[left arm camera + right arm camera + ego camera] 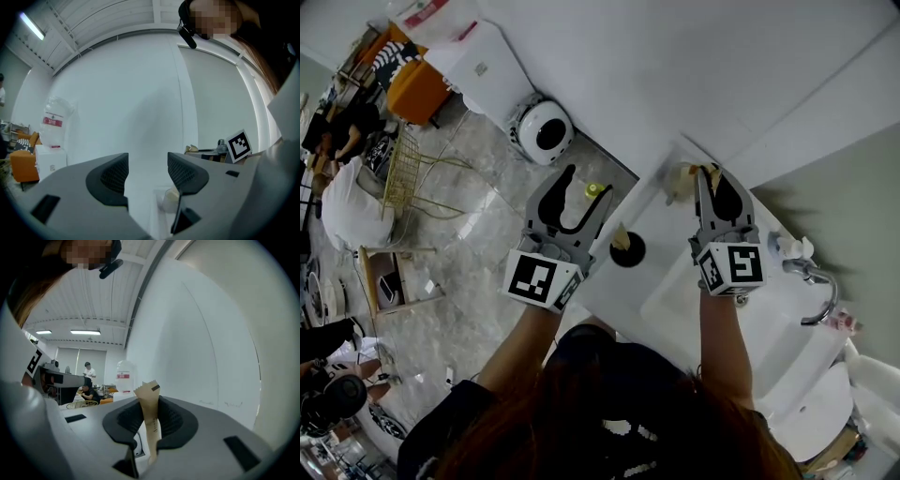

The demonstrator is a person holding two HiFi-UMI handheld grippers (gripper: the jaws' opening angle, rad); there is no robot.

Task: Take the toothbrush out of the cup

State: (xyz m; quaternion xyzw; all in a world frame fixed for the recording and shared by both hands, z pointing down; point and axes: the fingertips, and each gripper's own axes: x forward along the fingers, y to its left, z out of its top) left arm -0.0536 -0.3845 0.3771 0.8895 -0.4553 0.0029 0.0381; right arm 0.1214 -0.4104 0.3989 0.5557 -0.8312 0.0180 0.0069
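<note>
Dark hair (609, 422) fills the lower centre of the head view, with both forearms reaching up the frame from it.

Left tool (581, 197) (147, 171): released. Its two pads stand apart with nothing gripped; only white wall shows between them in the left gripper view. In the head view it sits left of centre, over the counter's left edge and the grey floor (478, 253).

Right tool (712, 178) (150, 416): clenched on the toothbrush (682, 180) (149, 401), which is sealed in a tan paper wrapper. Both pads press the wrapper's lower half. The serrated top end stands above the pads, and the bottom end hangs below them.

Cup (628, 250): dark and upright on the white counter (661, 234), in the frame's centre between the two tools. A pale item (621, 238) stands in it; what it is cannot be told. The toothbrush is out of the cup, up and to the right of it, not touching it.

Sink (769, 328): white basin at the lower right, with a chrome faucet (811, 277) on its right rim.

Wall (694, 66): white, across the upper part of the frame.
</note>
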